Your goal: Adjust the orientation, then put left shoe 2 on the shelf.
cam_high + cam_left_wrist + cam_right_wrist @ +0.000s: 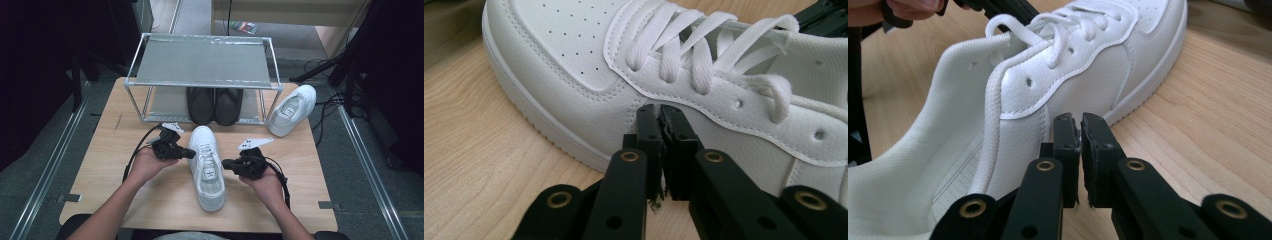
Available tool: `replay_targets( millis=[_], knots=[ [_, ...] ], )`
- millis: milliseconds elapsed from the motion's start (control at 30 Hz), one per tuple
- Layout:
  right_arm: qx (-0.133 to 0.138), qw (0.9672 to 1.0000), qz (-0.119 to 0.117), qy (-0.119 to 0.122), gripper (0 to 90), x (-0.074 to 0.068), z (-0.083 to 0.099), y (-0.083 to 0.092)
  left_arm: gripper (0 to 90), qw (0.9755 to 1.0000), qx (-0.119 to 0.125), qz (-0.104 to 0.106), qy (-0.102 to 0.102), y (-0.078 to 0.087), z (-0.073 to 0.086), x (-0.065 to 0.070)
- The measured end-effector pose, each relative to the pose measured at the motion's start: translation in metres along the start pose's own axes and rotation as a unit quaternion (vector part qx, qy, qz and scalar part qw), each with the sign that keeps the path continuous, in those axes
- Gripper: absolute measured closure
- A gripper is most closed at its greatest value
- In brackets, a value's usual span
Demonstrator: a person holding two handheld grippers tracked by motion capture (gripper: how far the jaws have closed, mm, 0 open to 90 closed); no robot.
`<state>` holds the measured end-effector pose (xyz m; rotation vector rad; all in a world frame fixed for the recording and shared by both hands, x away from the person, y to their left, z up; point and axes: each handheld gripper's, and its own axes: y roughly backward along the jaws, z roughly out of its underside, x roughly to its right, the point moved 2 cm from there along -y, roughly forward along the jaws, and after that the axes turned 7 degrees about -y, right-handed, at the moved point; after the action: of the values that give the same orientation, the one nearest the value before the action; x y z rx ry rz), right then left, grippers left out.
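While the white sneaker (207,167) lies on its sole near the middle of the wooden table (100,170), toe pointing to twelve o'clock, a gripper sits against each of its flanks. From nine o'clock the left gripper (191,153) comes in, held in the left hand (145,165), its tips at the shoe's side below the laces. In the left gripper view its jaws stand almost together, a thin slit between the pads, nothing caught in it, the tips right at the leather. From three o'clock the right gripper (224,163) comes in, carried by the right hand (267,185), and meets the shoe beside the collar. In the right gripper view those jaws are likewise nearly closed, a narrow gap showing and nothing between them. At twelve o'clock stands a metal shoe rack (202,62) with a pair of black shoes (215,105) on its lower shelf. A second white sneaker (291,110) rests at two o'clock, just beside the rack's right leg.
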<state>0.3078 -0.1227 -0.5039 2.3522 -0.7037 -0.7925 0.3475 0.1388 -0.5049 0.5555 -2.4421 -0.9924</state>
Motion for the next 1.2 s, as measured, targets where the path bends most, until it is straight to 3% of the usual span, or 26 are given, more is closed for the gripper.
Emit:
replay_targets(
  millis=[167, 267, 367, 533, 767, 1000, 1200],
  knots=[
    [0.011, 0.9998, 0.002, -0.018, 75.9, 0.000, -0.001, 0.007, 73.3, 1.0000, 0.000, -0.004, -0.008, 0.007, -0.001, 0.001],
    [0.020, 0.9995, 0.004, -0.025, 69.4, -0.002, -0.001, 0.012, 67.7, 0.9999, 0.013, -0.002, -0.009, 0.016, -0.001, 0.003],
    [0.033, 0.9990, 0.009, -0.030, 68.5, -0.005, -0.002, 0.017, 60.9, 0.9996, 0.028, 0.000, -0.009, 0.024, 0.000, 0.003],
    [0.052, 0.9979, 0.007, -0.039, 64.9, -0.016, -0.003, 0.023, 52.7, 0.9996, 0.027, -0.008, 0.000, 0.029, 0.004, -0.004],
    [0.066, 0.9963, 0.017, -0.053, 63.7, -0.032, -0.004, 0.025, 49.6, 0.9991, 0.040, -0.015, 0.004, 0.036, 0.005, -0.008],
    [0.063, 0.9970, 0.026, -0.036, 59.5, -0.045, -0.005, 0.016, 48.8, 0.9992, 0.035, -0.020, 0.000, 0.036, 0.006, -0.008],
    [0.046, 0.9971, 0.056, -0.026, 59.4, -0.042, -0.003, -0.001, 48.8, 0.9991, 0.037, -0.020, -0.002, 0.035, 0.005, -0.008]
  ],
)
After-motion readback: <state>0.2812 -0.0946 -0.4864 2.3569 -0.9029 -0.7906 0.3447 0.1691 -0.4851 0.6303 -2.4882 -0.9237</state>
